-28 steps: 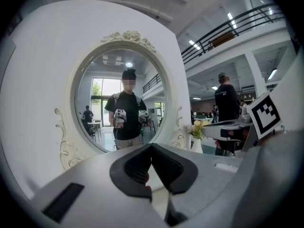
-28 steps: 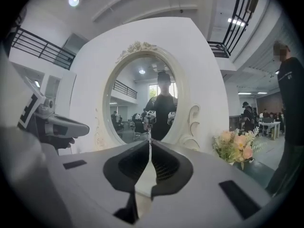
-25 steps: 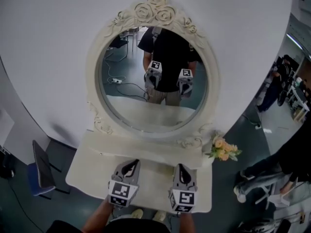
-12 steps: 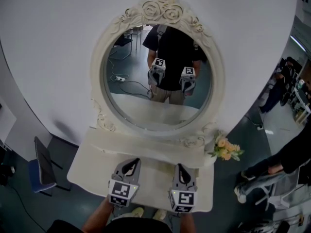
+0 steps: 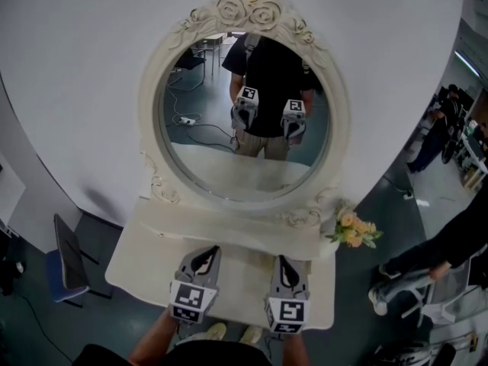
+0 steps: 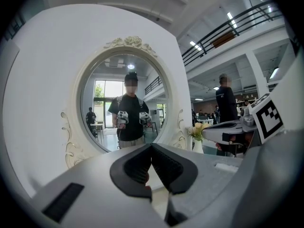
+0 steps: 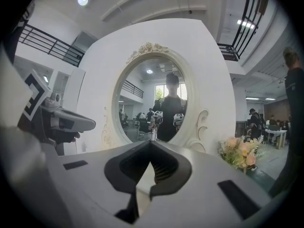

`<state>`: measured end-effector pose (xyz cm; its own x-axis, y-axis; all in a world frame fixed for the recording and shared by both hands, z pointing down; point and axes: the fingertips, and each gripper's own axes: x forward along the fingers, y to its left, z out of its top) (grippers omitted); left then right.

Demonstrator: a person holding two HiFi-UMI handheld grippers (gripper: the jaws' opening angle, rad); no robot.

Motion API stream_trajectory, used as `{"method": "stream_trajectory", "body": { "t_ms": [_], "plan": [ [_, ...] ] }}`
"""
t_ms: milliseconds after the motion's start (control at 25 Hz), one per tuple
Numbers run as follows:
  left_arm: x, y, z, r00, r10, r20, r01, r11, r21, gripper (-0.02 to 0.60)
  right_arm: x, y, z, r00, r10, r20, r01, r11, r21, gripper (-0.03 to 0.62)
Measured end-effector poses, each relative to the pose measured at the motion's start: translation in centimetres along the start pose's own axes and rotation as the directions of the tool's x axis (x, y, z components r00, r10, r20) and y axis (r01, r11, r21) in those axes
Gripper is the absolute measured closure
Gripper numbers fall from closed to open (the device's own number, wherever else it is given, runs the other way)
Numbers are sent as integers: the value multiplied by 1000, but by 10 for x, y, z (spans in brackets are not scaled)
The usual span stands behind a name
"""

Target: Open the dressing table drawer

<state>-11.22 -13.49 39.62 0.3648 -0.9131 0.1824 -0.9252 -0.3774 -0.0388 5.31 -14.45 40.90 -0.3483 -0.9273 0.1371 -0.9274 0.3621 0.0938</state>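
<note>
The cream dressing table (image 5: 149, 261) stands against the white wall, with an oval mirror (image 5: 206, 151) in a rose-carved frame. Its drawer is hidden from all views, below the tabletop's front edge. My left gripper (image 5: 204, 252) hovers over the front of the tabletop, its jaws shut on nothing (image 6: 151, 146). My right gripper (image 5: 284, 259) hangs beside it, also shut and empty (image 7: 151, 142). Both point roughly level toward the mirror, which reflects the person holding them.
A small vase of peach flowers (image 5: 352, 229) sits at the table's right rear corner (image 7: 240, 151). A dark folding chair (image 5: 65, 261) leans at the left of the table. People stand and sit at the right (image 5: 438, 250).
Both grippers stay where they were over the tabletop. The head view shifts slightly, and a person at the right has moved.
</note>
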Motion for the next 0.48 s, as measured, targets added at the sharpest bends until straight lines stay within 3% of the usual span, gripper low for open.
{"method": "stream_trajectory", "body": {
  "t_ms": [480],
  "plan": [
    [2, -4, 1, 1000, -4, -5, 4, 1000, -4, 578, 0, 0, -1, 1000, 6, -5, -6, 1000, -1, 599]
  ]
}}
